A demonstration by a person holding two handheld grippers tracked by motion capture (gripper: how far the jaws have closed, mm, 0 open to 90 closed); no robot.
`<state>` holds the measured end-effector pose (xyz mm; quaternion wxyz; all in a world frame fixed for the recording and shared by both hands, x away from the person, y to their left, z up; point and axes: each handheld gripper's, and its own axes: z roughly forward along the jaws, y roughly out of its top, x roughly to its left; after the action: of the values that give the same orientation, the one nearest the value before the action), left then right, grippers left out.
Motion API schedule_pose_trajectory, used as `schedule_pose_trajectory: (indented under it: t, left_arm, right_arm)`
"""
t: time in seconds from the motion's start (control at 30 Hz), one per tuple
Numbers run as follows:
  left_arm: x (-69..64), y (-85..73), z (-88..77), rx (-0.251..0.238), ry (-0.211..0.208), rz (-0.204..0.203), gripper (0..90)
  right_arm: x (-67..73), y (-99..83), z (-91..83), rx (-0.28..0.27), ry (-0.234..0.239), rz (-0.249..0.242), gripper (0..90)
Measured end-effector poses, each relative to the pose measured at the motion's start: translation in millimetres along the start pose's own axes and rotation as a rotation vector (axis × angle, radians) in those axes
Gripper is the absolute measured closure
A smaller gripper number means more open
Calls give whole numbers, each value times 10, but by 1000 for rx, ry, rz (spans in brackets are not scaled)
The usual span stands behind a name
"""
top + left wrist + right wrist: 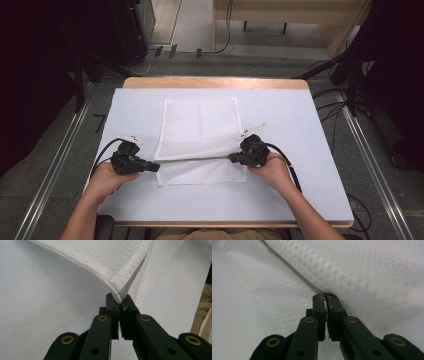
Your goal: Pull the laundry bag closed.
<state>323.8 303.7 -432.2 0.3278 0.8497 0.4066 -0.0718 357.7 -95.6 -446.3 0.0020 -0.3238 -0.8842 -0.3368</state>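
A wooden table (215,82) carries a pale blue-white mat (300,165) that covers nearly all of its top, leaving a strip of bare wood along the far edge. Around it lie grey floor, metal rails and loose black cables; nothing else lies on the mat, and nothing stands between the grippers and the cloth.

On the middle of the mat lies a white mesh laundry bag (200,125), squarish, of fine dotted net with a stitched seam along its border. Its far part rests flat; the near part is folded, with an edge lifted off the mat and stretched in a straight line between the two grippers, over a strip of mesh that lies flat toward the near edge.

The left gripper (154,167) is clenched on the left corner of that lifted edge, the seam pinched between its jaws. The right gripper (233,158) is clamped on the right corner likewise.
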Motion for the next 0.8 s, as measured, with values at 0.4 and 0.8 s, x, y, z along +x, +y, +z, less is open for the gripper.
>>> schedule_pose_trajectory:
  t: [0.4,0.8]
  left_arm:
    - [9,-6,5,0,-4,0,874]
    - [21,-10,-5,1,17,1,869]
  right_arm:
    - [-39,-134,-150,2,-4,18,882]
    - [-11,-162,-189,-22,11,6,877]
